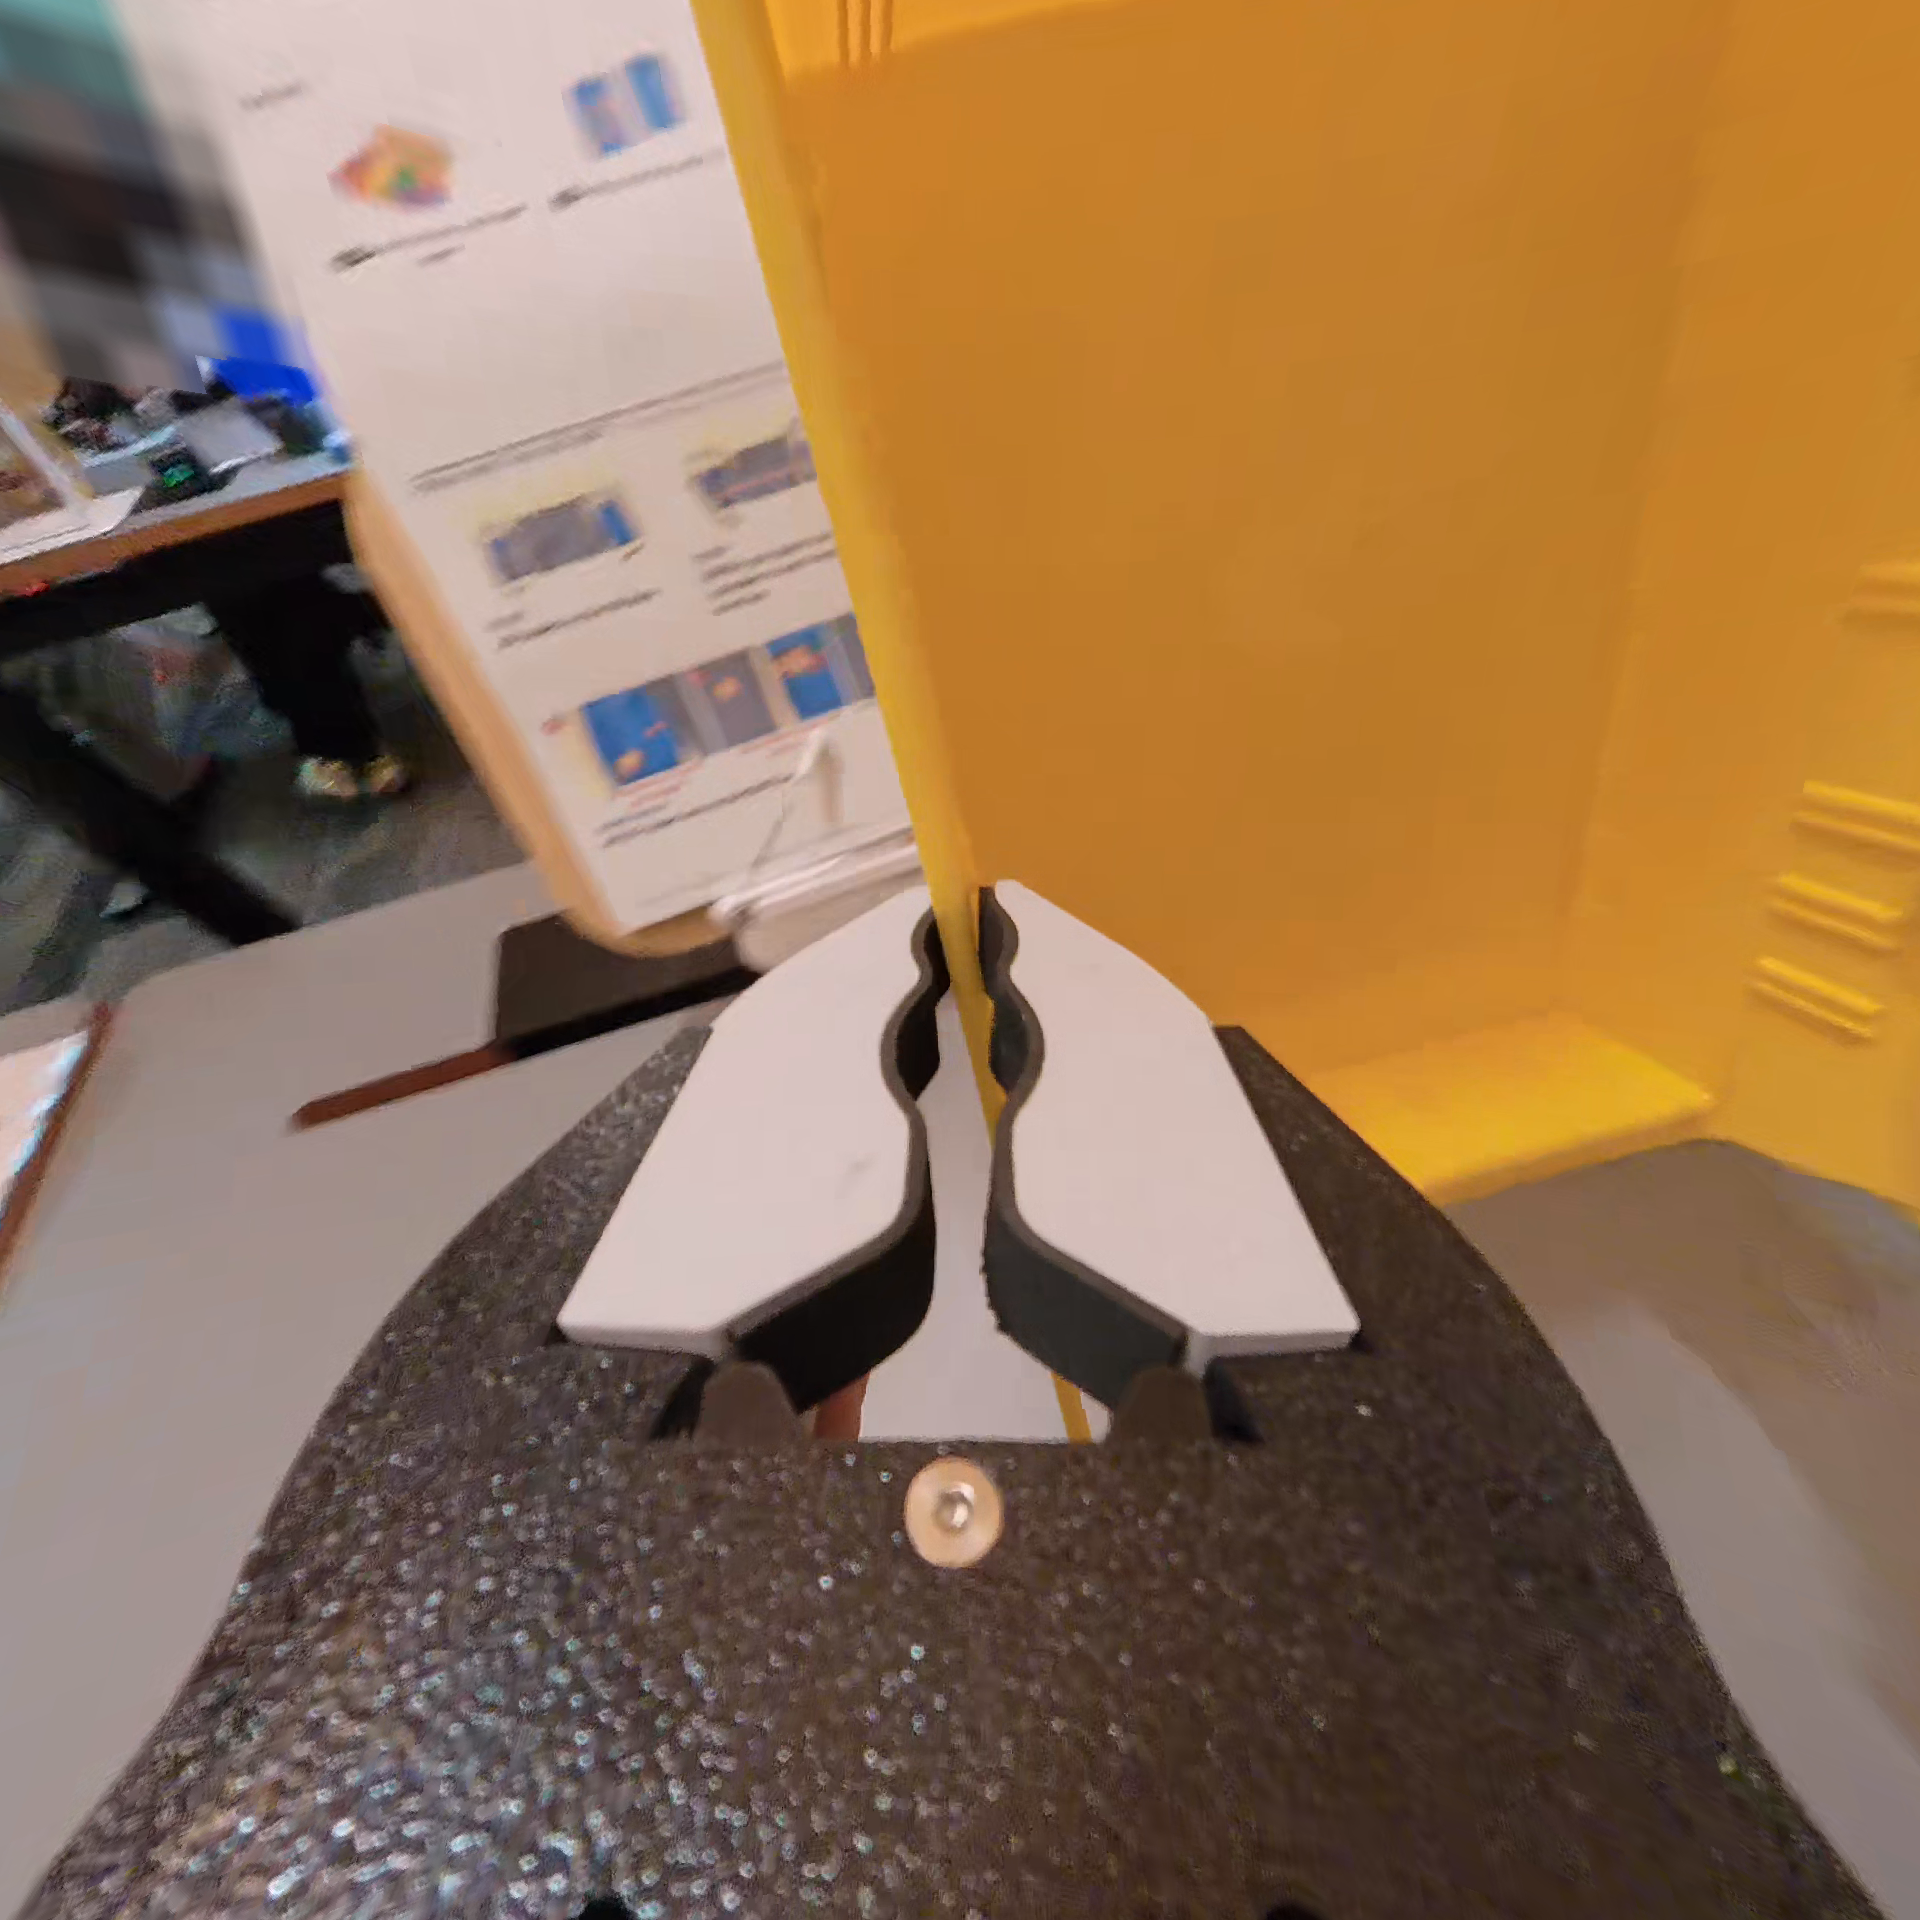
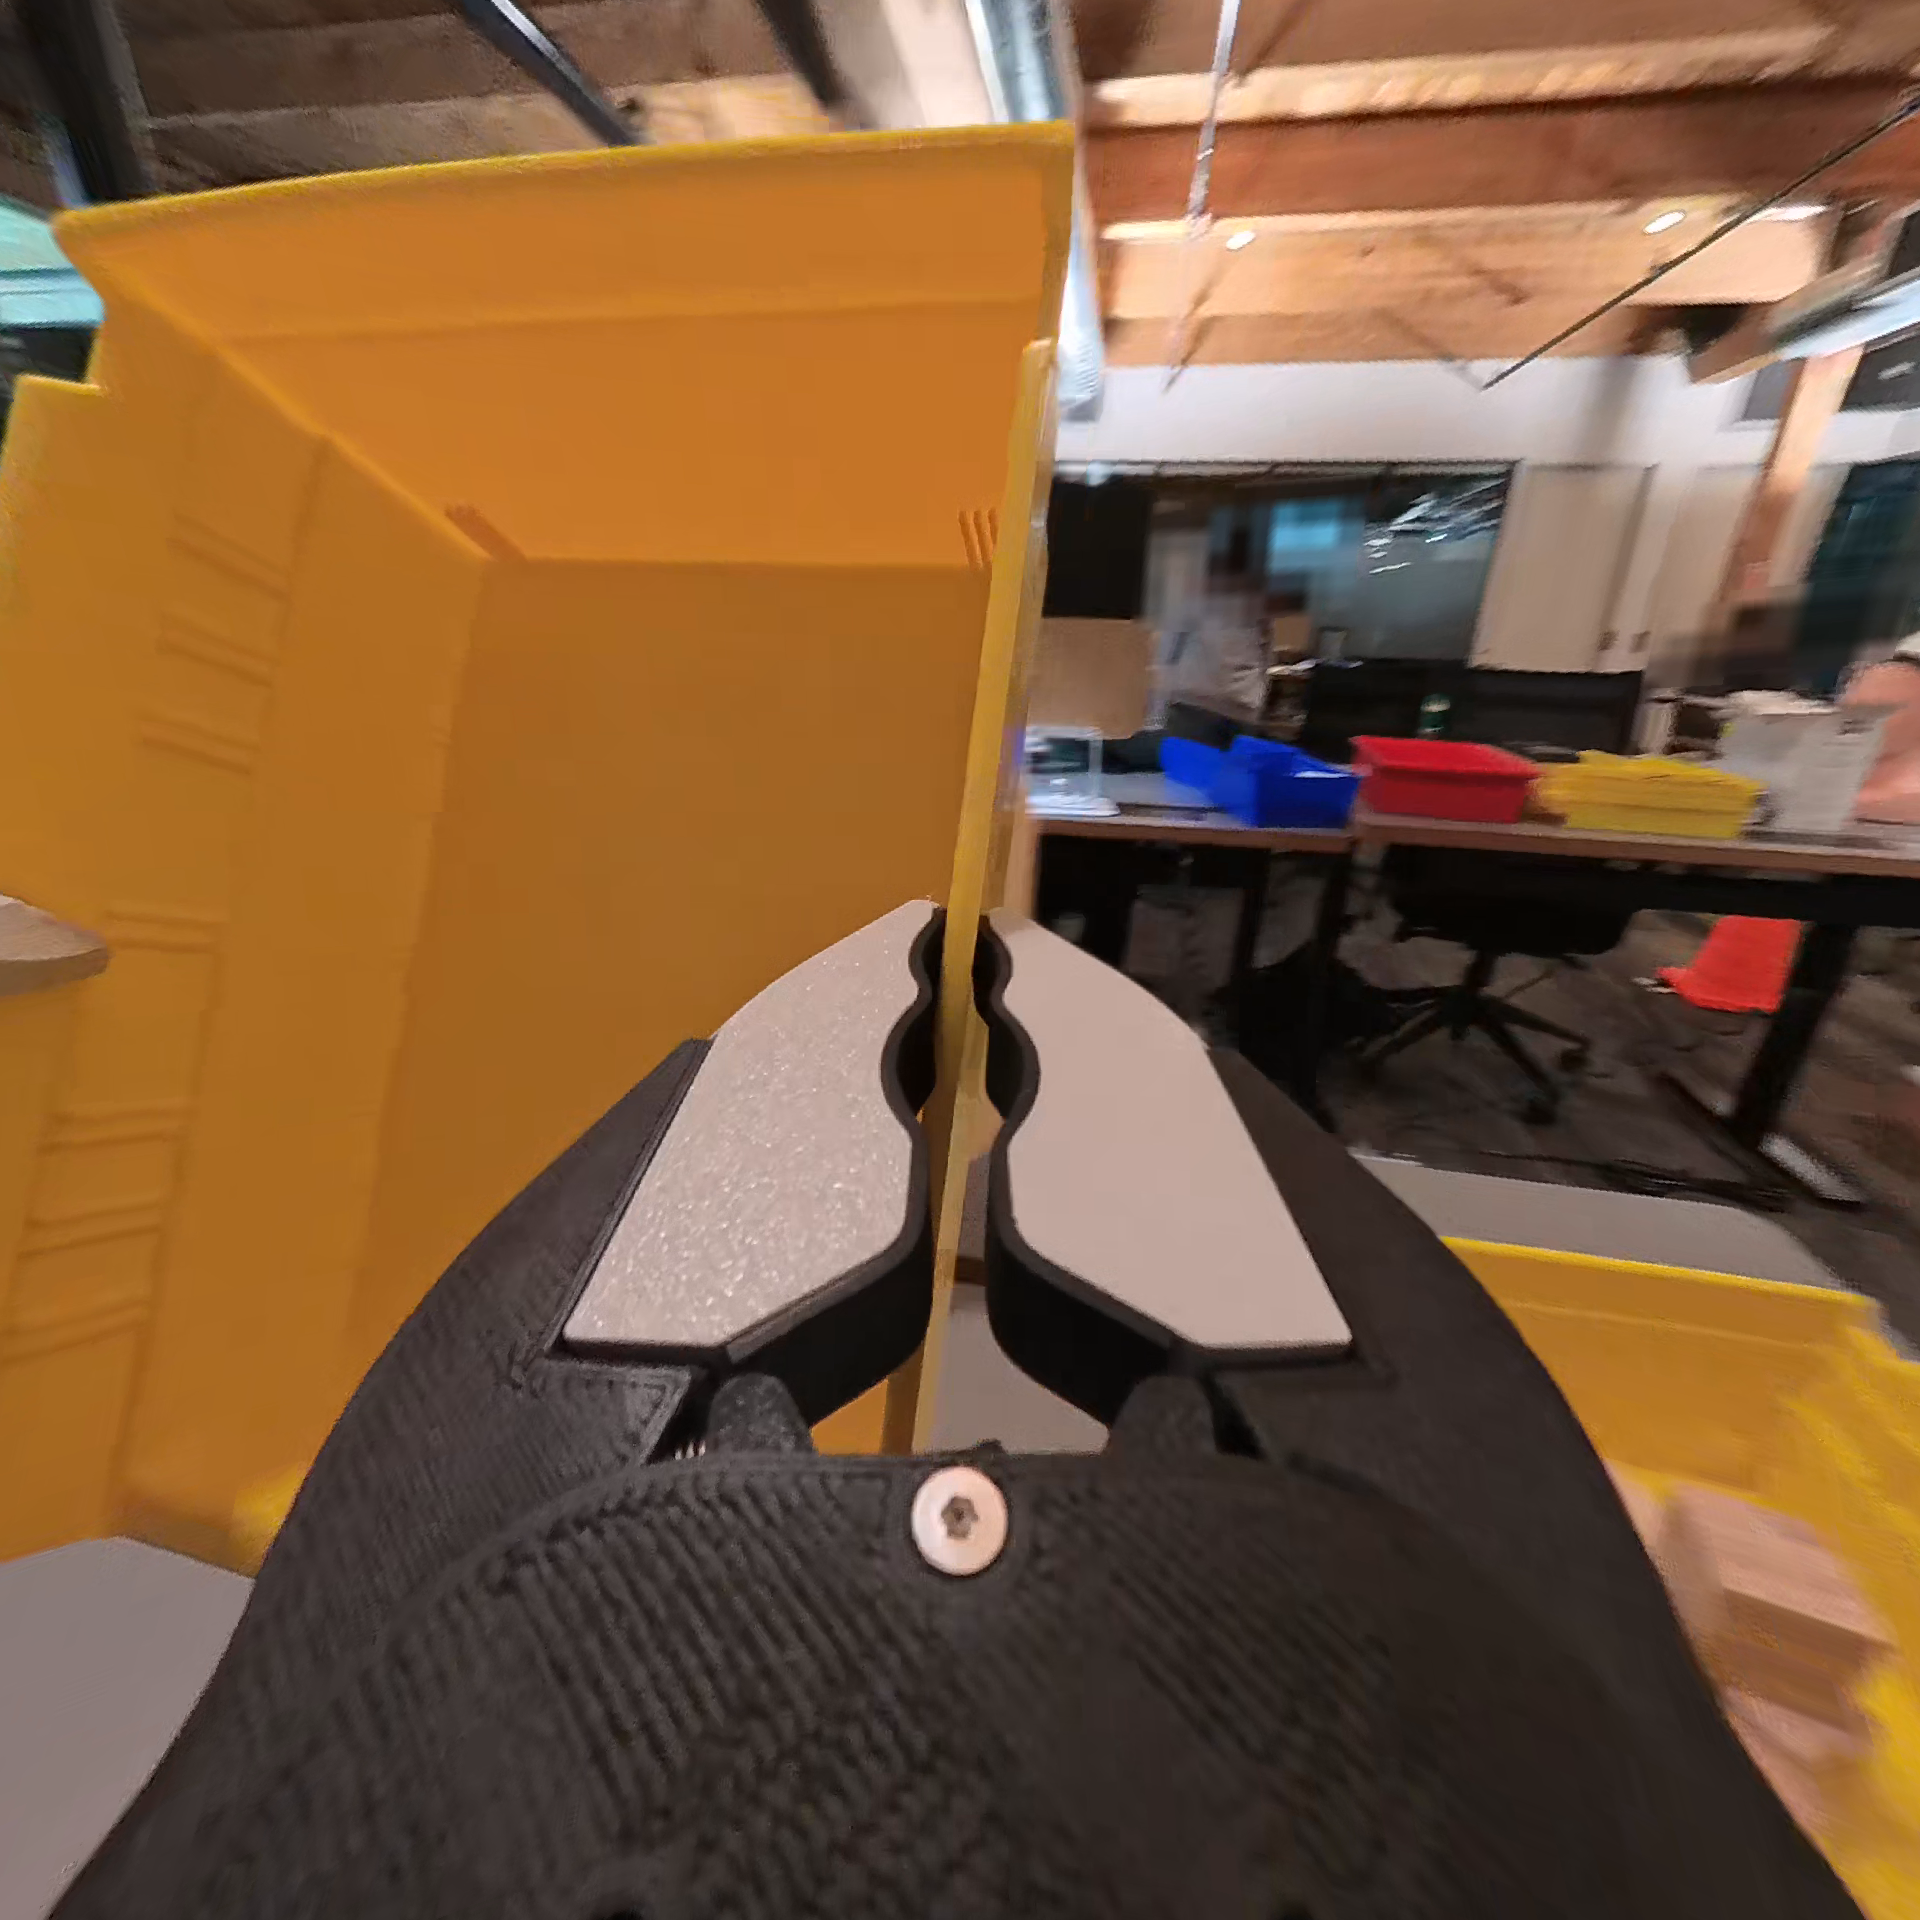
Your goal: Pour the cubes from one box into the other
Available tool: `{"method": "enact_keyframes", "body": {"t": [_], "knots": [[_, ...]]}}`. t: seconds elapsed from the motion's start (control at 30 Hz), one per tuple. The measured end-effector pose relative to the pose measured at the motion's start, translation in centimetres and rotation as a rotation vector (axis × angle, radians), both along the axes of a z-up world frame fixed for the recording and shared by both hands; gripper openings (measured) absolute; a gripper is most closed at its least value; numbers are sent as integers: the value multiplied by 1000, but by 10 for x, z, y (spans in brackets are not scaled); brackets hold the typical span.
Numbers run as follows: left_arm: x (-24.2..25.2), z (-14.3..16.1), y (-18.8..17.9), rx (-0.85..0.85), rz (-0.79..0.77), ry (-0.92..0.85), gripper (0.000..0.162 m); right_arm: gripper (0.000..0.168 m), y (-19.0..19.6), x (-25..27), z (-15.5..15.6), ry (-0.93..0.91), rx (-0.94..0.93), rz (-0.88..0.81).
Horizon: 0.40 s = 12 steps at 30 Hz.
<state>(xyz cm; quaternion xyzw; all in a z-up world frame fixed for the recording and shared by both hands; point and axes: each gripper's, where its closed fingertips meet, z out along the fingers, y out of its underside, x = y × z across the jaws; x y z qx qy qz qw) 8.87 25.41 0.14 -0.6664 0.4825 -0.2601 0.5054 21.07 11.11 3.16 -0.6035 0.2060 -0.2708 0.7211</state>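
A yellow box (image 1: 1299, 520) is held tipped up on end, its open inside facing both cameras and showing no cubes. My left gripper (image 1: 966, 925) is shut on the box's left wall edge. My right gripper (image 2: 961, 935) is shut on the right wall edge of the same box (image 2: 623, 727). A second yellow box (image 2: 1662, 1351) sits low at the right in the right wrist view, with blurred wooden cubes (image 2: 1766, 1621) inside it.
The grey tabletop (image 1: 260, 1195) lies under the box. A white poster board (image 1: 540, 468) stands behind at the left. In the right wrist view a far table (image 2: 1558, 842) carries blue, red and yellow bins, with an office chair below.
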Motion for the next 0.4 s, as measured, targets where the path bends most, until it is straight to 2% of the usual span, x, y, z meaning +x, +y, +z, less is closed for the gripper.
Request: {"method": "enact_keyframes", "body": {"t": [0.27,0.4], "knots": [[-162,-34,138,-101,244,198,3,8,170,-135,-49,99,-188,324],[-224,-62,194,-201,305,328,4,9,242,-184,-84,247,-256,446]]}}
